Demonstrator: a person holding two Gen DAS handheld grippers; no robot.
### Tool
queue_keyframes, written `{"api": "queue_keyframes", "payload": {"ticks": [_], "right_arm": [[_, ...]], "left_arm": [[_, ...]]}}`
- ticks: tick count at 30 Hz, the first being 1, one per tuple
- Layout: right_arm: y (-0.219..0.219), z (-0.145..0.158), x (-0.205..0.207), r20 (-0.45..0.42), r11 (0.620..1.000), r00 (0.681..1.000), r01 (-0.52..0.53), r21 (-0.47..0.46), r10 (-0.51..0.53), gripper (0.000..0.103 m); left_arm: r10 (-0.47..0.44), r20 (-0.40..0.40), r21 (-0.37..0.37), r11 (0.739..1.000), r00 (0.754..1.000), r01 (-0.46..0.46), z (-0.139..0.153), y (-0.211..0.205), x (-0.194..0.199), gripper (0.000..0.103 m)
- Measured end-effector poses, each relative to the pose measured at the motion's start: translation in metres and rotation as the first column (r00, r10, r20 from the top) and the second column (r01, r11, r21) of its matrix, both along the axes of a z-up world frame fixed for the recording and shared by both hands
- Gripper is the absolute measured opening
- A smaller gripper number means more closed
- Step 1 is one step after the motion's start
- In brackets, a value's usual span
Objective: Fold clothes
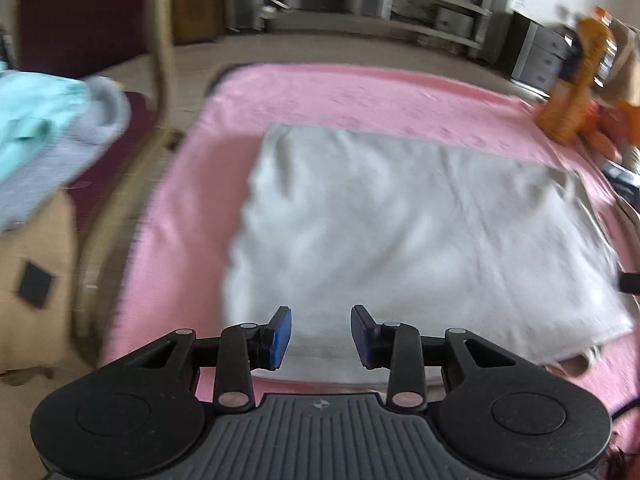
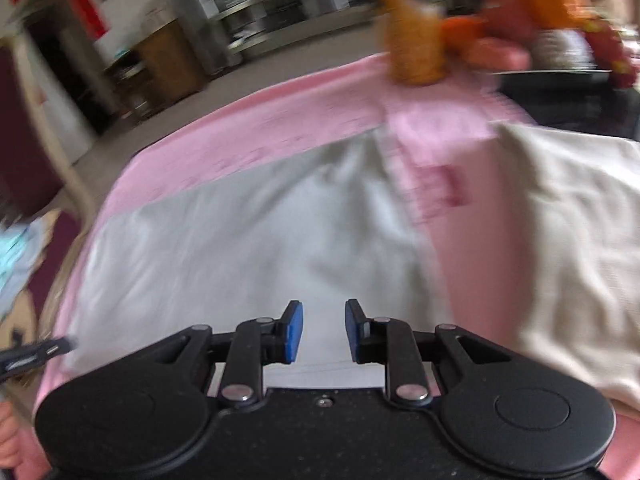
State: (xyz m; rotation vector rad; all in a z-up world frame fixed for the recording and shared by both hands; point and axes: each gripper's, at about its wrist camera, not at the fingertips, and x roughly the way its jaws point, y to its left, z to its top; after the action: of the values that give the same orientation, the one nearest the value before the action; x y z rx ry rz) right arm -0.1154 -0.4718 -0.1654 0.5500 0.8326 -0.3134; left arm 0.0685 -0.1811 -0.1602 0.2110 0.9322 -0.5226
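A light grey garment (image 1: 400,232) lies flat as a folded rectangle on a pink blanket (image 1: 320,92). My left gripper (image 1: 321,334) is open and empty, just above the garment's near edge. In the right wrist view the same grey garment (image 2: 248,240) lies ahead, and my right gripper (image 2: 324,330) is open and empty over its near edge. A cream garment (image 2: 568,240) lies to the right on the pink blanket (image 2: 280,104). Both views are motion-blurred.
A pile of light blue and grey clothes (image 1: 48,136) sits on a chair at the left. An orange bottle (image 1: 576,80) and orange and red items (image 2: 520,32) stand at the blanket's far right. Shelves and drawers line the far wall.
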Motion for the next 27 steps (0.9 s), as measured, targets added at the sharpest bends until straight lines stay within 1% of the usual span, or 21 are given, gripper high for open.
{"api": "queue_keyframes", "payload": {"ticks": [1, 3, 5, 8, 9, 10, 11, 12, 15, 17, 19, 21, 22, 24, 26, 27], "right_arm": [[0.006, -0.003, 0.007, -0.009, 0.999, 0.999, -0.038, 0.006, 0.038, 0.023], [0.016, -0.009, 0.018, -0.045, 0.995, 0.993, -0.104, 0.005, 0.104, 0.023], [0.022, -0.016, 0.025, -0.102, 0.989, 0.984, -0.145, -0.003, 0.144, 0.023], [0.023, -0.022, 0.024, -0.174, 0.988, 0.973, -0.152, -0.004, 0.149, 0.024], [0.023, -0.018, 0.020, -0.170, 0.990, 0.976, -0.143, -0.012, 0.139, 0.024], [0.022, -0.013, 0.016, -0.156, 0.990, 0.979, -0.135, -0.033, 0.129, 0.024], [0.020, -0.003, 0.010, -0.118, 0.991, 0.987, -0.119, -0.065, 0.111, 0.024], [0.017, 0.006, 0.004, -0.075, 0.993, 0.993, -0.100, -0.068, 0.095, 0.024], [-0.002, 0.038, -0.006, 0.072, 0.999, 0.996, -0.042, -0.007, 0.043, 0.024], [-0.012, 0.063, -0.005, 0.150, 1.000, 0.988, -0.018, -0.011, 0.019, 0.025], [-0.020, 0.084, 0.003, 0.218, 0.999, 0.976, 0.018, -0.034, -0.010, 0.026], [-0.030, 0.099, 0.014, 0.287, 0.997, 0.957, 0.059, -0.048, -0.043, 0.033], [-0.036, 0.101, 0.021, 0.314, 0.995, 0.947, 0.084, -0.055, -0.063, 0.034], [-0.048, 0.103, 0.035, 0.363, 0.989, 0.926, 0.133, -0.065, -0.100, 0.035], [-0.063, 0.089, 0.051, 0.368, 0.982, 0.920, 0.174, -0.068, -0.137, 0.035], [-0.071, 0.079, 0.059, 0.356, 0.981, 0.922, 0.186, -0.061, -0.152, 0.035]], "left_arm": [[-0.023, -0.016, 0.002, 1.000, 1.000, 0.023, -0.004, -0.005, -0.001, 0.034], [-0.044, -0.045, 0.049, 0.998, 0.998, 0.046, -0.015, -0.013, -0.004, 0.034], [-0.053, -0.038, 0.073, 0.996, 0.998, 0.056, -0.016, -0.013, -0.007, 0.035], [-0.036, -0.067, 0.058, 0.998, 0.997, 0.040, -0.011, -0.005, -0.005, 0.034], [-0.021, -0.057, 0.033, 0.999, 0.998, 0.023, -0.004, 0.000, -0.003, 0.031], [-0.006, -0.046, 0.008, 1.000, 0.999, 0.006, 0.003, 0.005, 0.000, 0.030], [0.010, -0.036, -0.017, 1.000, 0.999, -0.011, 0.011, 0.011, 0.003, 0.029], [0.019, -0.011, -0.041, 0.999, 1.000, -0.019, 0.021, 0.014, 0.005, 0.027], [0.046, 0.066, -0.109, 0.993, 0.997, -0.038, 0.053, 0.021, 0.015, 0.026], [0.068, 0.102, -0.147, 0.988, 0.992, -0.053, 0.072, 0.022, 0.028, 0.027], [0.088, 0.131, -0.163, 0.984, 0.988, -0.066, 0.084, 0.018, 0.043, 0.029], [0.092, 0.152, -0.152, 0.986, 0.984, -0.068, 0.089, 0.008, 0.065, 0.029], [0.094, 0.159, -0.142, 0.987, 0.983, -0.071, 0.089, 0.003, 0.076, 0.029], [0.113, 0.138, -0.133, 0.987, 0.984, -0.095, 0.082, -0.004, 0.103, 0.027], [0.137, 0.077, -0.150, 0.981, 0.988, -0.125, 0.068, -0.008, 0.133, 0.024], [0.148, 0.039, -0.163, 0.977, 0.988, -0.140, 0.059, -0.008, 0.147, 0.022]]}}
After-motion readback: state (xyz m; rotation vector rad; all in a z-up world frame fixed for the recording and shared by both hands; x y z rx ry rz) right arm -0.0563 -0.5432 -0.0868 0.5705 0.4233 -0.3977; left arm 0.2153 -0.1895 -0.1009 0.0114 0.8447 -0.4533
